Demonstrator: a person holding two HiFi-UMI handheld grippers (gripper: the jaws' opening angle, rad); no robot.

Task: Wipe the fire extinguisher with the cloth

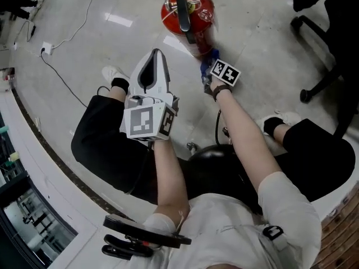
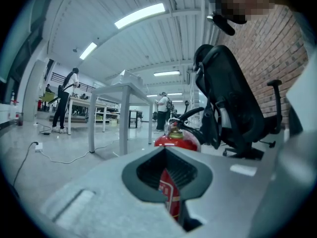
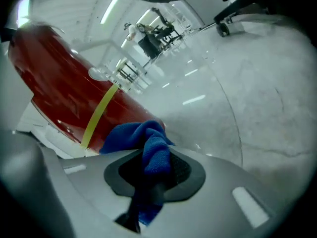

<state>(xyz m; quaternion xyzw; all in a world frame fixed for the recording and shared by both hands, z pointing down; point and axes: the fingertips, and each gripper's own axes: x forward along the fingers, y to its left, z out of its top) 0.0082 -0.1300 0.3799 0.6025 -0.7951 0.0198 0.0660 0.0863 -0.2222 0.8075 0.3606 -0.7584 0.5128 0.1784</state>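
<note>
Right gripper (image 3: 154, 175) first: its jaws are clamped down on a blue cloth (image 3: 148, 143). The cloth is bunched in the dark pads and a fold sticks out past the tips. That fold sits right up against the red side of the fire extinguisher (image 3: 59, 88), just beside the yellow band (image 3: 99, 114) that runs round the body. From the head view it's the near-right side of the extinguisher, low down.

Left gripper (image 1: 157, 54) has its jaws together with nothing in them. In its own view you only see the extinguisher through the notch between the pads, and it's standing further off, not gripped. This gripper is held near-left of the extinguisher, apart from it, with the tips pointing its way.

The extinguisher stands upright on the shiny pale floor (image 1: 112, 32), at the far middle of the scene from the head view, with its black handle (image 1: 184, 10) on top.

Further out, the person's white shoes (image 1: 115, 74) are planted on either side, nearer than the extinguisher. A black office chair (image 2: 233, 103) stands off to the right, and a cable runs to a socket (image 1: 46, 49) on the floor at far left. In the left gripper view a white table (image 2: 124, 90) shows beyond, with people (image 2: 67, 100) standing far back.
</note>
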